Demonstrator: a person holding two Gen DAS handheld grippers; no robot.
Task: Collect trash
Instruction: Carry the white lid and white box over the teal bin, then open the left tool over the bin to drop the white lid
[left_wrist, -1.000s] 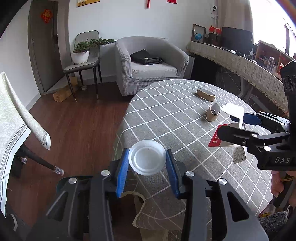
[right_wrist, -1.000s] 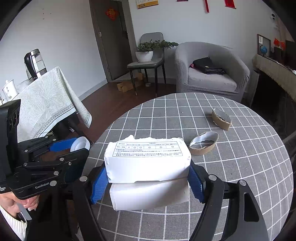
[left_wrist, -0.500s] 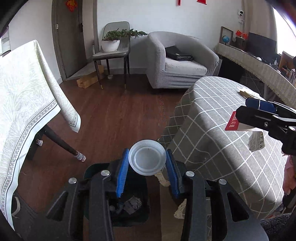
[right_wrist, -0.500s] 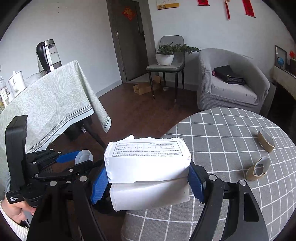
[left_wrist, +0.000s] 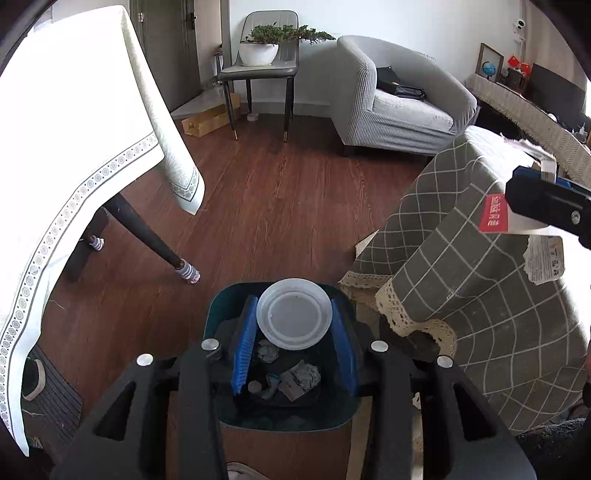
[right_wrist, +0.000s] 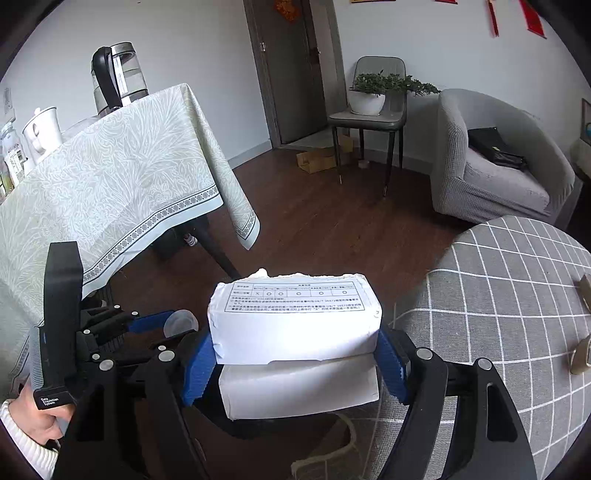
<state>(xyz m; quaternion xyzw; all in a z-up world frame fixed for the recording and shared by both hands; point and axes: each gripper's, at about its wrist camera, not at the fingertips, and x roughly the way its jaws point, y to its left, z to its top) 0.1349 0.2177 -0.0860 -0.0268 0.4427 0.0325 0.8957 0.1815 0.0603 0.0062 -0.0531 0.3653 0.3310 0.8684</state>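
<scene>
A white plastic lid (left_wrist: 294, 318) is gripped between the blue fingers (left_wrist: 245, 347) of the left gripper (left_wrist: 295, 332), held directly above a dark green trash bin (left_wrist: 221, 314) containing what appears to be crumpled paper (left_wrist: 301, 376). A torn white package (right_wrist: 295, 317) is clamped in the right gripper (right_wrist: 295, 360) beside the checked table (right_wrist: 509, 295).

So the left gripper (left_wrist: 294, 325) with the round white plastic lid (left_wrist: 294, 318) swung off the grey checked round table (left_wrist: 480, 266), now over the dark green trash bin (left_wrist: 225, 306); right gripper (right_wrist: 295, 354) followed leftward.
</scene>
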